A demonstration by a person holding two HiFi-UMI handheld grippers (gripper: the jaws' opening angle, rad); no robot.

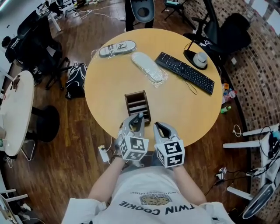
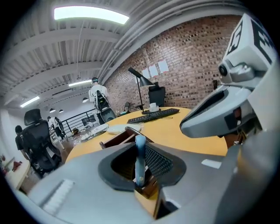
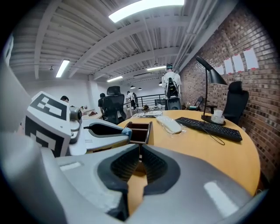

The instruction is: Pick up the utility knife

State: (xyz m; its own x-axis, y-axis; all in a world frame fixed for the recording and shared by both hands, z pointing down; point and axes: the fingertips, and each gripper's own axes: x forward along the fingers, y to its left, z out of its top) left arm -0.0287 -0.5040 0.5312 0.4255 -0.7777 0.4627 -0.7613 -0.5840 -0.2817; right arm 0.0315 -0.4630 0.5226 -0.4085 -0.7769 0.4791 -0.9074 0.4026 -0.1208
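Left gripper view shows your left tongs [image 2: 139, 148] clamped on the knife [image 2: 140, 164], its slim blue handle upright between the pads, just above the wooden rack [image 2: 114, 139]. It looks light, stiff and smooth, so squeeze mid-handle. Your right tongs [image 3: 140, 148] alongside are closed and empty.

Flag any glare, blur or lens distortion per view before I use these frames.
Head view: evenly lit and sharp, only soft shadows on the table. Left gripper view: heavy fisheye with black corners, strip light blown out, utility knife between the jaws slightly soft. Right gripper view: same fisheye bowing the brick wall, ceiling light clipped, keyboard crisp.
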